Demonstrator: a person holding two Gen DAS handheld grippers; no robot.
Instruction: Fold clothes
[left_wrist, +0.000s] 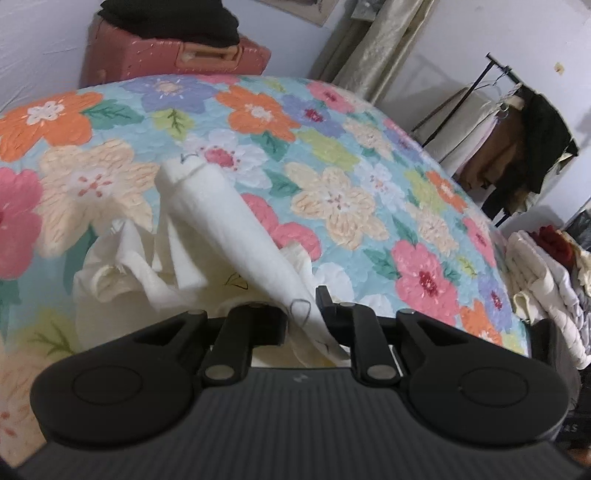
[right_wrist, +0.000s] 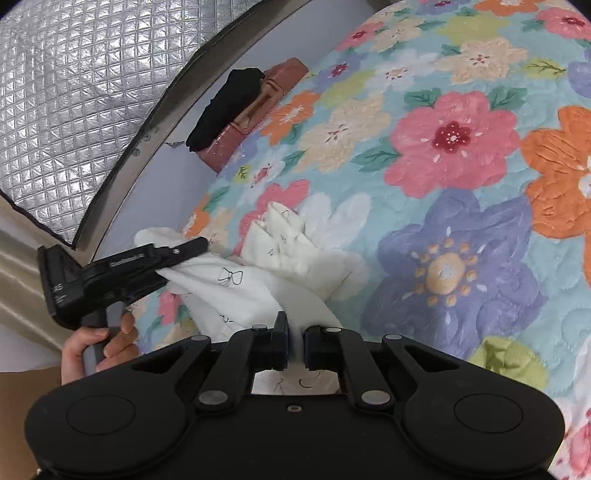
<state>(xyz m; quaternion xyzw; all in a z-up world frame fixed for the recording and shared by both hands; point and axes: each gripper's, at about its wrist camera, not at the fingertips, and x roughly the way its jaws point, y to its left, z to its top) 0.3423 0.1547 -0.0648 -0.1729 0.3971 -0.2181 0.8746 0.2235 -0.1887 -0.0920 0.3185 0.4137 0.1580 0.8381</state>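
Cream garment (left_wrist: 229, 236) with small bow prints, bunched on the flowered quilt (left_wrist: 332, 155) and strung between both tongs.

Left wrist view: a strip of the garment rises off the heap and runs back between the left gripper (left_wrist: 304, 319) fingers; the jaws stand a little apart with cloth lying in the gap, and whether the pads press on it I cannot tell. A pink suitcase (left_wrist: 166, 55) sits past the quilt's far edge, a clothes rack (left_wrist: 509, 122) off its right edge. Right wrist view: the right gripper (right_wrist: 295, 345) is clamped narrow on a fold of the same garment, near the quilt's left edge. Across the heap, a hand (right_wrist: 96, 347) holds the left gripper's handle, its fingers over the cloth.
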